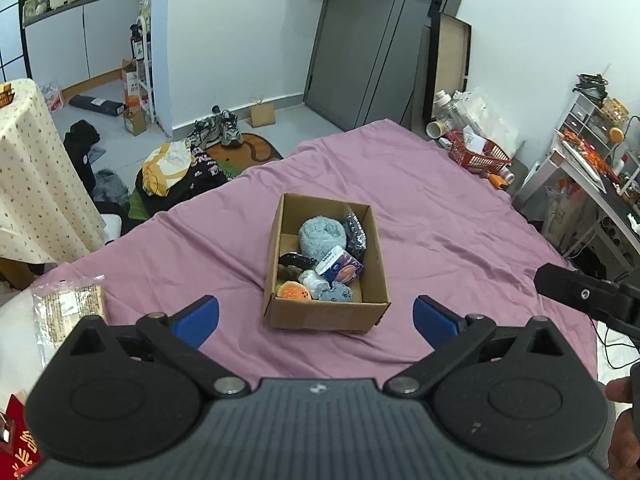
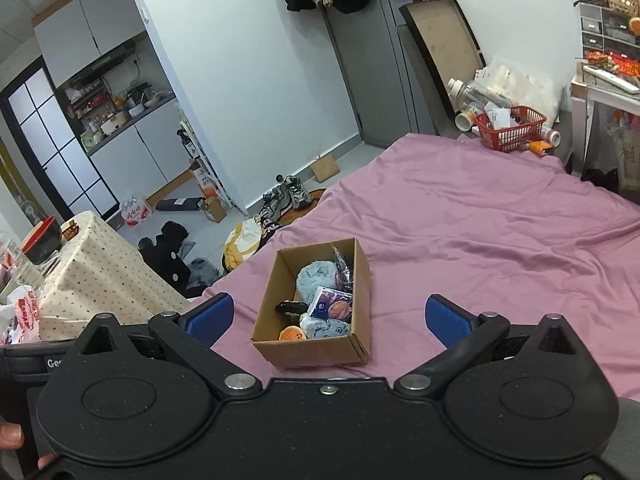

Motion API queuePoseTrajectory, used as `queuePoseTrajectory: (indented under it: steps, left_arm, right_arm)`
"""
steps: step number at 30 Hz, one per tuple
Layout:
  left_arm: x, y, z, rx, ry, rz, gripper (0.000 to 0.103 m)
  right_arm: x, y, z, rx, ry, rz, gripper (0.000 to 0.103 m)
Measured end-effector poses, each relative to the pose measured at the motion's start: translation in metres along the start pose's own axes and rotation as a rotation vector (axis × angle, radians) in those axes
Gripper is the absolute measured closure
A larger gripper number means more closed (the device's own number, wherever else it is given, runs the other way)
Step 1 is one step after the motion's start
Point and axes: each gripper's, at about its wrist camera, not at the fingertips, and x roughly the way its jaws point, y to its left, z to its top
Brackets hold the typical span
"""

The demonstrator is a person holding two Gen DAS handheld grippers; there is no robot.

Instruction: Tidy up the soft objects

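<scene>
Left wrist view showed both the left gripper [image 1: 316,316] and right gripper [image 2: 328,318] spread wide and empty above the open brown cardboard box [image 1: 326,314] of soft items on the mauve bedsheet [image 1: 440,216], where a careless reach risked tipping its light walls.

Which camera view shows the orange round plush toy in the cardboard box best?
The left wrist view: the orange round plush toy shows its top and dark dots clearly. In the right wrist view it is smaller, low behind the brown cardboard box's near wall.

brown box [image 1: 326,314], purple sheet [image 1: 440,208], blue fingers [image 1: 200,318]
</scene>
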Motion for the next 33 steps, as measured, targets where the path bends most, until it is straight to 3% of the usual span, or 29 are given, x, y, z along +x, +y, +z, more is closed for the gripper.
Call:
queuePoseTrajectory:
  steps: [13, 33]
  left_arm:
    - [-0.034, -0.009, -0.009, 0.015, -0.058, -0.010, 0.001]
    - [-0.053, -0.007, -0.010, 0.026, -0.093, 0.000, 0.001]
  right_arm:
    - [-0.034, -0.001, -0.007, -0.040, -0.045, -0.020, 0.000]
    - [-0.046, 0.002, -0.012, -0.068, -0.058, -0.033, 0.000]
